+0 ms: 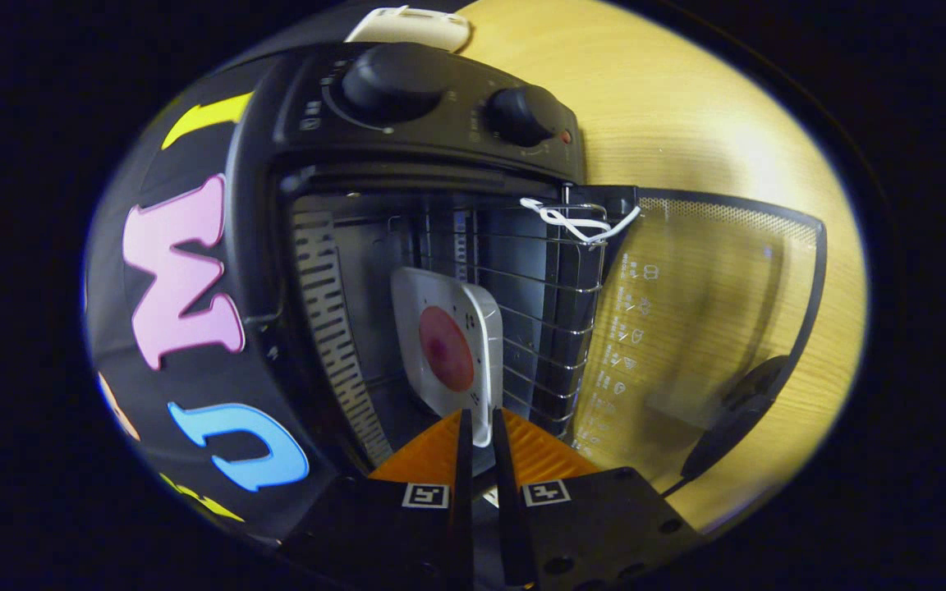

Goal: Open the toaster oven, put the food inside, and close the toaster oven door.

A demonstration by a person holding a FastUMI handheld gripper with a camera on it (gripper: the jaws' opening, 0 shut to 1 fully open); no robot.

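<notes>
The gripper (479,427) has its two fingers drawn close together with only a thin gap between them, and they pinch the near edge of a white plate (448,349), one finger on each face of the rim. The plate carries a round reddish piece of food (445,348) at its middle and sits inside the toaster oven (407,246), on the wire rack (551,304) just ahead of the fingertips. The view is rolled sideways, so the oven's two black knobs (395,82) appear above the opening and the ribbed inner wall (333,328) runs along one side. The glass door (703,328) hangs fully open, lying flat over the table, with its dark handle (740,419) at the far edge. A white cord (576,222) is looped on the rack's corner beside the door hinge. The oven stands on a pale wooden table (686,107), and a white object (411,25) lies on the table beyond the oven. The booth's black cloth wall (153,386) stands behind it.
</notes>
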